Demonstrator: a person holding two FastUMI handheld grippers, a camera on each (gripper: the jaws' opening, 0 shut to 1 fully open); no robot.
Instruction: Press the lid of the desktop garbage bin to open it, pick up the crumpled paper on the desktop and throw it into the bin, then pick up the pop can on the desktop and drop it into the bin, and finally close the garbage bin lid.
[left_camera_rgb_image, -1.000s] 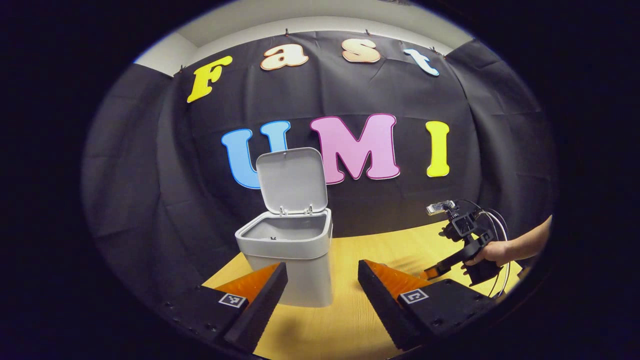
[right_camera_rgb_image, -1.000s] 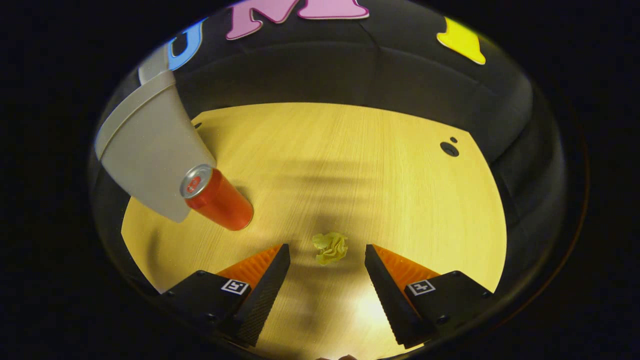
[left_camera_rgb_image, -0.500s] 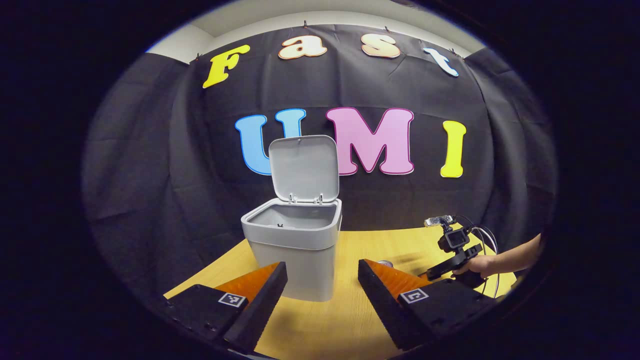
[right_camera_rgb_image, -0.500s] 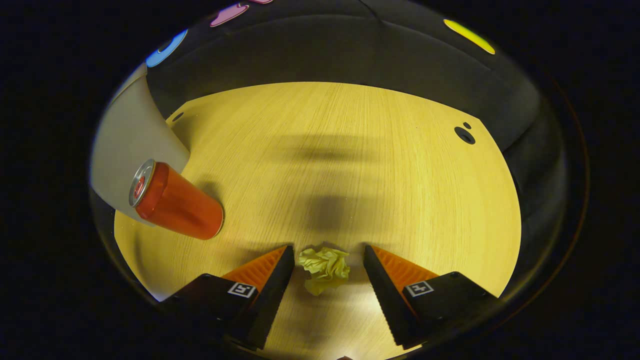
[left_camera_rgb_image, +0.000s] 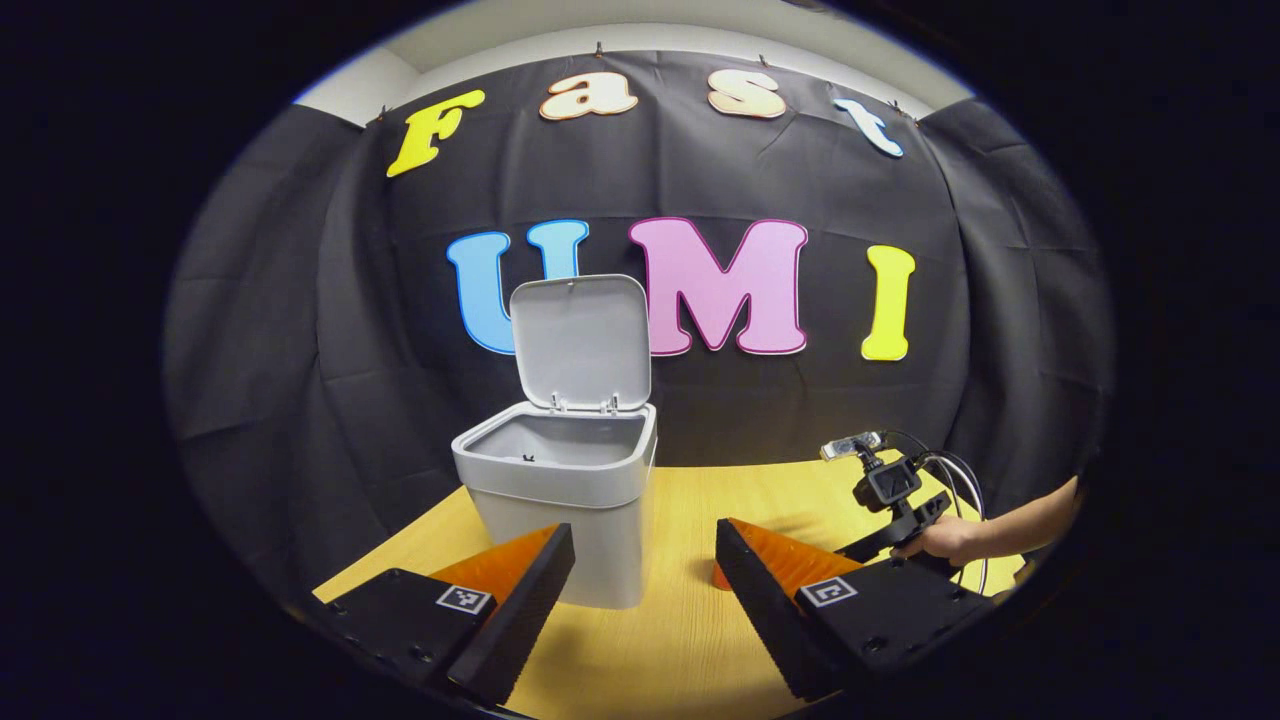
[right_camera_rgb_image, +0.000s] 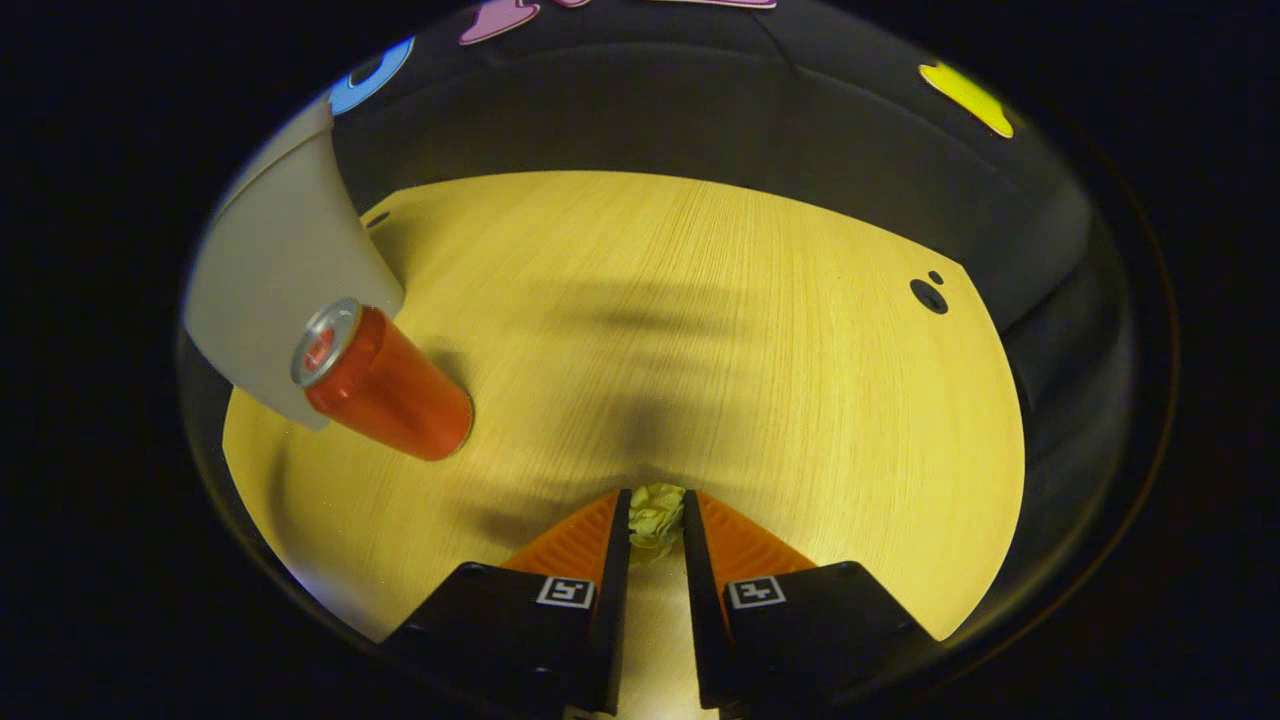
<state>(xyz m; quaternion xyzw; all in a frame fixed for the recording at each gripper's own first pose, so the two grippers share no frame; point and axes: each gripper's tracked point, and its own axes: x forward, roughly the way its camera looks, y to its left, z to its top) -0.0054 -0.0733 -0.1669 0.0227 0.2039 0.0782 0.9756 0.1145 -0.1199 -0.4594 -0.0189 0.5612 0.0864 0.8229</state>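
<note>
Main risk from here is a weak pinch: the crumpled paper (right_camera_rgb_image: 656, 515) is small, light and springy, and only its far part shows past the fingertips, so it looks caught near the tips and could squirt out or drop on the lift, more so if the hand swings fast toward the bin (left_camera_rgb_image: 560, 500). Second risk is the pop can (right_camera_rgb_image: 385, 385), which stands upright close beside the bin wall on the path from paper to bin; a low carry would likely clip it and knock it over or roll it along the desktop (right_camera_rgb_image: 750, 330). Third, the lid (left_camera_rgb_image: 580, 340) stands open and upright behind the opening, and a bump from above could tip it shut before the drop. The right gripper (right_camera_rgb_image: 655, 520) has its fingers drawn in close with the paper squeezed between them, both inner faces touching it, down at the desktop surface. In the left gripper view that gripper is seen far right, low over the desktop, held by a hand (left_camera_rgb_image: 940, 540). The left gripper (left_camera_rgb_image: 640, 560) has its fingers wide apart, holding nothing, facing the bin from the front, apart from it. The bin is well apart from the paper, to the left in the right gripper view.
</note>
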